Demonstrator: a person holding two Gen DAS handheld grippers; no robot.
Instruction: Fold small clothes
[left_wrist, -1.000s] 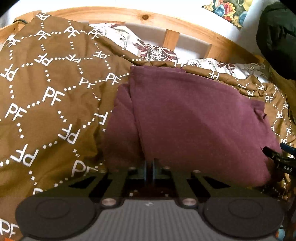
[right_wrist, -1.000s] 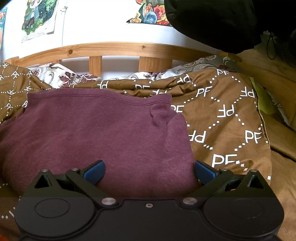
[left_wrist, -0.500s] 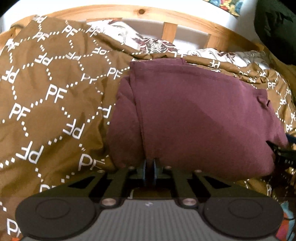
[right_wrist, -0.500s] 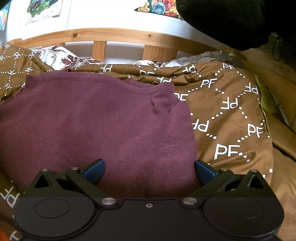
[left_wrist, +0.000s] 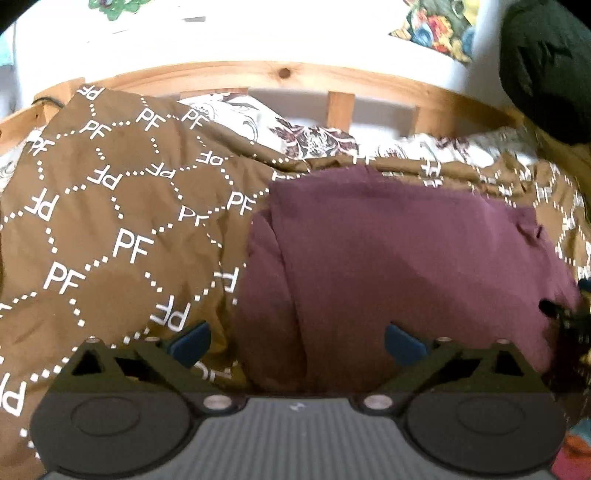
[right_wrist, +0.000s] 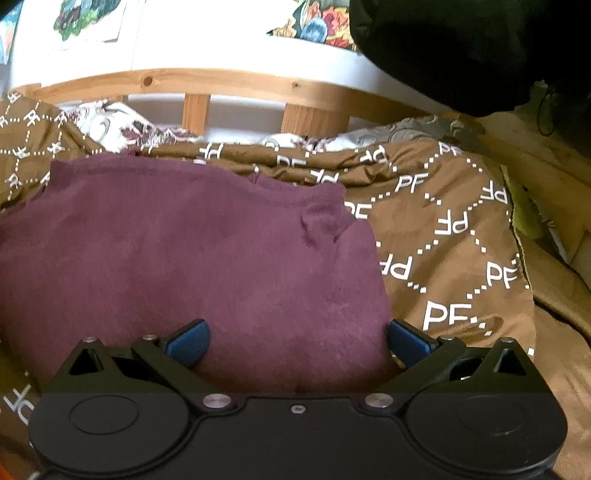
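Folded maroon garment (left_wrist: 399, 258) (on bedspread (left_wrist: 110, 240))

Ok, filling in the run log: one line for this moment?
left tool: just opened, empty | right tool: open | folded maroon cotton garment: released on brown patterned bedspread

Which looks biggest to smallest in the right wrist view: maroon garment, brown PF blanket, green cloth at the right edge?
1. Maroon garment and brown PF blanket: too close to rank; the garment is nearer the camera and covers part of the blanket.
2. Green cloth: clearly smallest, only a strip shows.
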